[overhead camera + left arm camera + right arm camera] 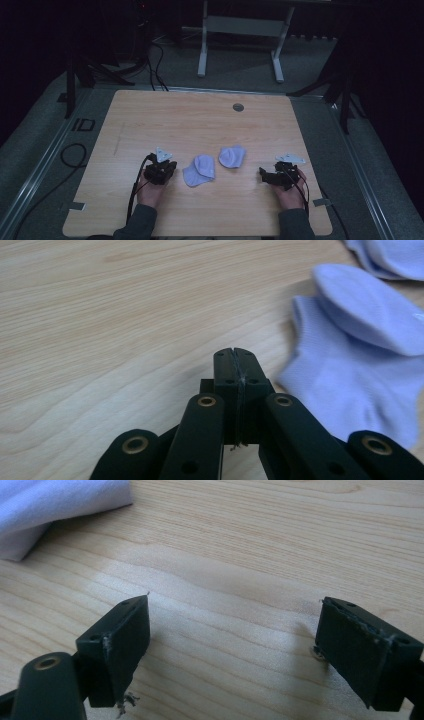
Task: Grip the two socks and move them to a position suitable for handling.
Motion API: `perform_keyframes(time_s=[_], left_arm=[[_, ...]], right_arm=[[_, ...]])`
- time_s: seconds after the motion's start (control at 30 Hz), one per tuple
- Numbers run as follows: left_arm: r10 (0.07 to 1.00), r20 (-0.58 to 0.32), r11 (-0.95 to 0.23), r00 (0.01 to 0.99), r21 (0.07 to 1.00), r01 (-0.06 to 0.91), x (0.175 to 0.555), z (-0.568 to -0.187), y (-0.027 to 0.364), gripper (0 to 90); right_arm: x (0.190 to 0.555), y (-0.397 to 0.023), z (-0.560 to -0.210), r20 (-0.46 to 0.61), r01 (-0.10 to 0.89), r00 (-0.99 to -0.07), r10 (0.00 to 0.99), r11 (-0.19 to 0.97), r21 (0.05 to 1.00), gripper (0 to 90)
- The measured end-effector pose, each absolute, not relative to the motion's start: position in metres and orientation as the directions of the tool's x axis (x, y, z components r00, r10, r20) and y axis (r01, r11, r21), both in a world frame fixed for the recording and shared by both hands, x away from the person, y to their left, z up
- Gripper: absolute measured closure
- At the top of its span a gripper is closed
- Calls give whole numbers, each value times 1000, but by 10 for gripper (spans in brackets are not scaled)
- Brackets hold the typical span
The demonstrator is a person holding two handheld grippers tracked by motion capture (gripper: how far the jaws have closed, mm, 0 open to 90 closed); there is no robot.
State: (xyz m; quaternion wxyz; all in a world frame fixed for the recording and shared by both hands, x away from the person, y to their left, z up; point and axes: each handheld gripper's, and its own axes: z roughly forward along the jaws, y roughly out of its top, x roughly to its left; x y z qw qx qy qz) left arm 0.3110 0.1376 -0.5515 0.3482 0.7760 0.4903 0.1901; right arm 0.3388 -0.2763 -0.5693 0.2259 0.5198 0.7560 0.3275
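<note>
Two pale lilac socks lie on the wooden table (200, 125). One folded sock (199, 170) sits just right of my left gripper (169, 167), and the other sock (232, 156) lies a little farther right. In the left gripper view the near sock (360, 355) lies right of the jaws, which are pressed together with nothing between them (235, 354); the second sock (395, 257) peeks in at the top right. My right gripper (263, 174) rests low on the table, right of both socks, its jaws spread wide (235, 630) over bare wood. A sock edge (55, 505) shows at the top left there.
A small round grommet (238, 107) sits near the table's far edge. Beyond the table stand a white frame (240, 40) and dark stands with cables on grey carpet. Bare wood stretches across the far half of the table.
</note>
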Motion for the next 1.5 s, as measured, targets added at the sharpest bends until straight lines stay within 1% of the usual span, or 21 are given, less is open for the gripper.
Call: perform_keyframes(time_s=[0.1, 0.6, 0.87, 1.1, 1.2, 1.33, 1.4, 1.5], left_arm=[[884, -68, -273, 463, 728, 628, 308, -551, 134, 893], [837, -85, -313, 540, 735, 601, 300, -553, 105, 886], [834, -75, -335, 546, 718, 610, 303, -561, 95, 879], [829, -75, -340, 555, 720, 605, 303, -562, 95, 881], [817, -65, -361, 573, 718, 595, 302, -562, 95, 886], [795, -58, -386, 604, 719, 578, 299, -562, 91, 891], [783, -60, -395, 619, 720, 570, 298, -562, 89, 891], [771, -57, -406, 635, 723, 558, 297, -563, 87, 892]], right_arm=[[339, -276, -569, -1, 638, -356, 935, 244, 730, 140], [339, -276, -569, -1, 638, -356, 935, 244, 730, 140], [339, -276, -569, -1, 638, -356, 935, 244, 730, 140], [339, -276, -569, -1, 638, -356, 935, 244, 730, 140], [339, -276, -569, -1, 639, -355, 935, 243, 730, 142], [335, -275, -567, 0, 646, -348, 937, 240, 725, 205], [335, -275, -566, -1, 648, -358, 934, 249, 720, 220], [333, -273, -564, -5, 651, -372, 928, 265, 711, 288]])
